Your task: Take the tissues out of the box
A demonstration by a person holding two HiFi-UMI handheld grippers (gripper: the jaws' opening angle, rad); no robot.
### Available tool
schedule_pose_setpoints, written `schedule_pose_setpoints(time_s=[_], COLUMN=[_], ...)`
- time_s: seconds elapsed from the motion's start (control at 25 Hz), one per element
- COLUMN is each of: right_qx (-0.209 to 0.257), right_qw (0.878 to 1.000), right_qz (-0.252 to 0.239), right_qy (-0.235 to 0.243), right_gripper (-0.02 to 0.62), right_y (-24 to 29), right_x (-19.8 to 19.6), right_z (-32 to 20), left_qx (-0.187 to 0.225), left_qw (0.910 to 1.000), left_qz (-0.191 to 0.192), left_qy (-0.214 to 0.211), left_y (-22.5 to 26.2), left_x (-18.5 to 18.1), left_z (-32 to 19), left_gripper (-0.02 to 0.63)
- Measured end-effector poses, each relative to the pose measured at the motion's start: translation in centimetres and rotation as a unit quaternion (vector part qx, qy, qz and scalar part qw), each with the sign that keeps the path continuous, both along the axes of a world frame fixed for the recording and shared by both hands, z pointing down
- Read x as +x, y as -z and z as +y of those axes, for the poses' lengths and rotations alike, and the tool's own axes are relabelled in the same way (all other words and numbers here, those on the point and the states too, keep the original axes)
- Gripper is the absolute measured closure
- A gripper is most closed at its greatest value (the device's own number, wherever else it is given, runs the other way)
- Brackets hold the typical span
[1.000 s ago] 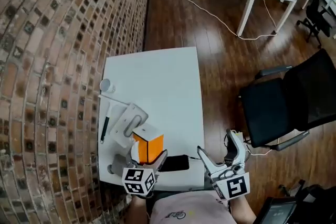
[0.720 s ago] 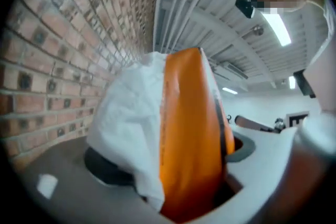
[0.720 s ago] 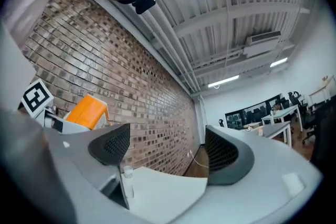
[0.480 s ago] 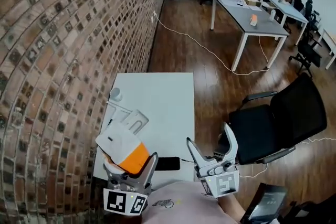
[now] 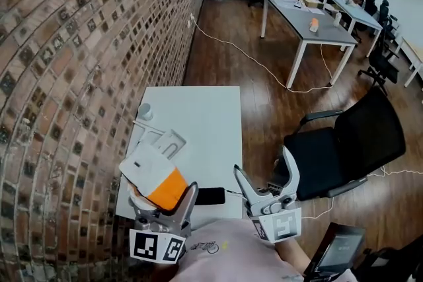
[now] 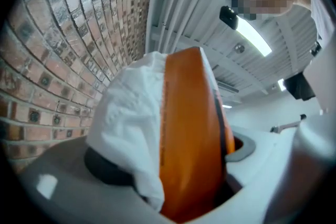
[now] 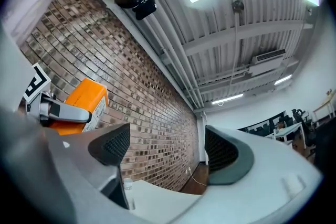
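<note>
The tissue box [image 5: 158, 183] is orange with a white face and hangs tilted above the table's near left corner. My left gripper [image 5: 162, 203] is shut on it, one jaw on each side. In the left gripper view the orange box [image 6: 191, 134] fills the space between the jaws, and white tissue [image 6: 131, 128] bulges out on its left side. My right gripper [image 5: 266, 178] is open and holds nothing, to the right of the box near the table's front edge. The right gripper view shows the box [image 7: 86, 102] up at the left, apart from the right gripper [image 7: 168, 149].
A white table [image 5: 198, 115] stands against a brick wall [image 5: 66, 76]. On it lie a black phone [image 5: 210, 195], a white stand [image 5: 162, 142] and a small white cup [image 5: 144, 112]. A black office chair [image 5: 350, 142] is at the right, over the wooden floor.
The box has left the table: a second ago it stood on it, now it hangs tilted in my left gripper. My right gripper has stayed open.
</note>
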State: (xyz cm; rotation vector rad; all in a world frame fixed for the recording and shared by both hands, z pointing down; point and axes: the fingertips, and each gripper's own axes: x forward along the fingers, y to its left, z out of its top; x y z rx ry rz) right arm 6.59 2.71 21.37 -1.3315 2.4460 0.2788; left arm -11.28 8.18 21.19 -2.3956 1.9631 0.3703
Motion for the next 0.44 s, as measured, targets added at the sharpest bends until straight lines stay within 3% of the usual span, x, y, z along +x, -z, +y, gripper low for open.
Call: schedule_pose_setpoints(time_s=[0.44], right_qx=[0.025], right_qw=[1.000], right_qz=[0.003], right_qy=[-0.004], right_gripper=[0.158], right_y=[1.1], right_x=[-0.4], right_z=[1.7], left_qx=[0.000], left_qw=[0.9999], left_qz=[0.011], left_qy=[0.001], left_y=[-0.2], left_x=[-0.6], left_z=[0.1], left_gripper=[0.107])
